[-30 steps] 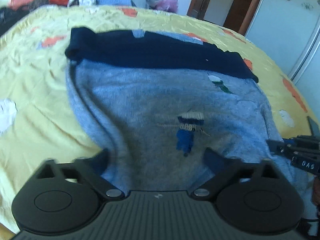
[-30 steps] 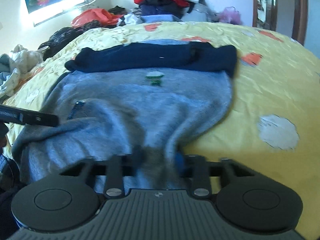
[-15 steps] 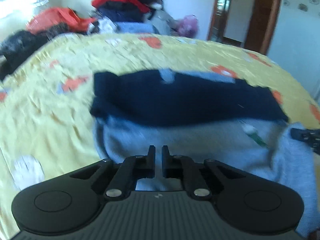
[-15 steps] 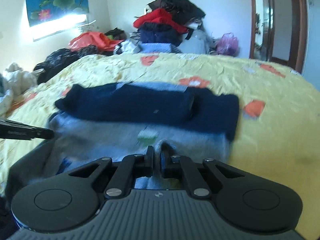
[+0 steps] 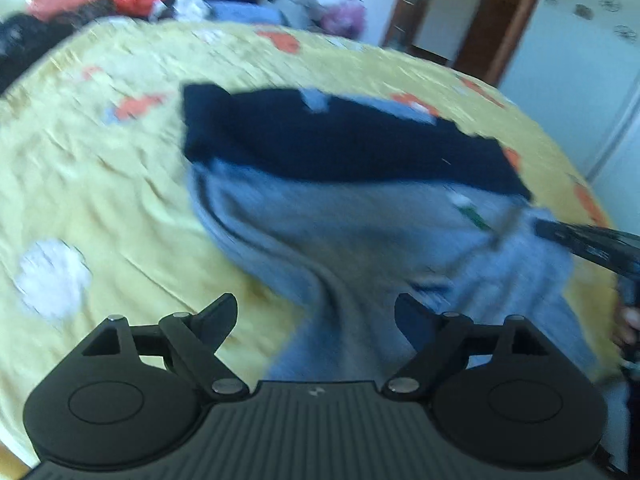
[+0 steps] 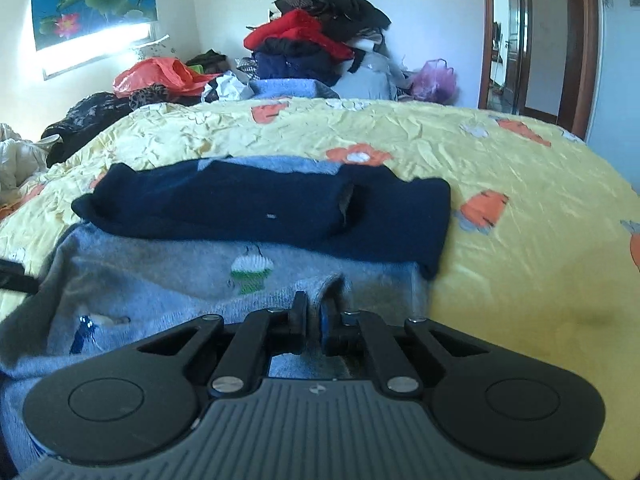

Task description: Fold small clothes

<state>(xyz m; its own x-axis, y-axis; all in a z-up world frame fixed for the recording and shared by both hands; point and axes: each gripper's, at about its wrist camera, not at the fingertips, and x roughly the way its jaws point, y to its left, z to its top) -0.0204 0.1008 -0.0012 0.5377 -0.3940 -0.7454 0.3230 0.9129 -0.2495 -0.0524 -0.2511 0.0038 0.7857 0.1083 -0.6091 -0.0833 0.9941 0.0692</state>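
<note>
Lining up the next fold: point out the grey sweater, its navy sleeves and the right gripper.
grey sweater (image 6: 168, 280): right wrist view, front panel left of the cupcake motif.
navy sleeves (image 6: 224, 208): right wrist view, middle of the folded-over sleeve.
right gripper (image 6: 314, 314): right wrist view, between its fingers.

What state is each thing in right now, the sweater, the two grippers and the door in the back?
Grey sweater: partly folded, navy sleeves laid across the top, hem bunched and lifted.
Left gripper: open, jaws just opened, fabric between them, not pinched.
Right gripper: shut on the sweater's hem.
Door: open.
</note>
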